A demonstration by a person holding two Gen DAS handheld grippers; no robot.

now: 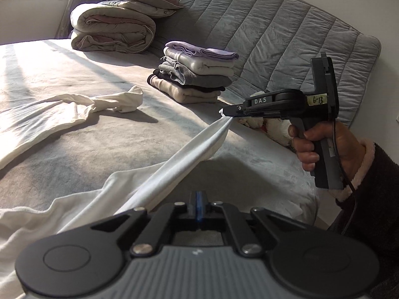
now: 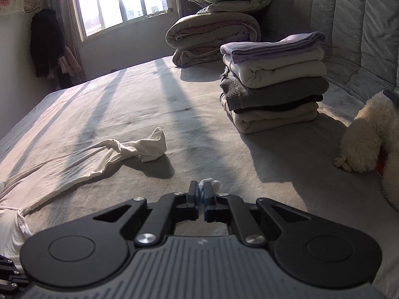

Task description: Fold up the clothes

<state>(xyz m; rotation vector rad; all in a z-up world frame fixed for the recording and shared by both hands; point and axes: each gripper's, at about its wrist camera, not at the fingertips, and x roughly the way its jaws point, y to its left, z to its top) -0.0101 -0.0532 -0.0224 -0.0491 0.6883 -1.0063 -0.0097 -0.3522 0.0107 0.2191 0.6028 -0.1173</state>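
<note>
Slippage looks the risk: right gripper fingers pinch only a tip of the white garment above the bed; left gripper closed, its grip hidden.

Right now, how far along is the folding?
Done: five folded garments sit in a stack by the headboard. In hand: the white garment, pinched at its sleeve end by the right gripper; the left gripper is shut near the cloth, its grip hidden. Left: the other sleeve lies twisted, nothing folded yet.
</note>
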